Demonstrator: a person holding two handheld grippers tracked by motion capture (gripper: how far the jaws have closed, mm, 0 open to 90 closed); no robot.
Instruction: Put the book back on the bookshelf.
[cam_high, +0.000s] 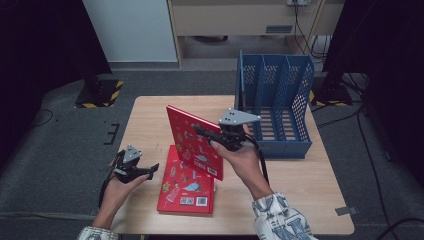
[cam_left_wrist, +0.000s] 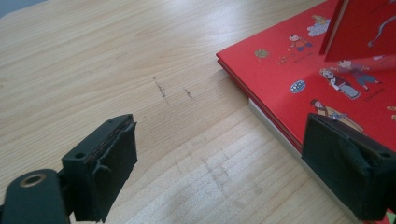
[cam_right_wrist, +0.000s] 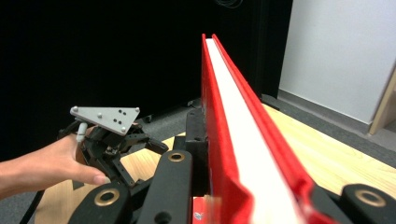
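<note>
Two red books: the right gripper (cam_high: 222, 134) pinches one book (cam_high: 192, 140) upright, blue rack (cam_high: 275, 100) just to its right; the left gripper (cam_high: 142, 170) is open beside the flat book (cam_high: 185, 187)

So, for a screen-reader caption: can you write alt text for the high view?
The right gripper holds a red book upright over a second red book lying flat on the wooden table. The left gripper is open beside it.
</note>
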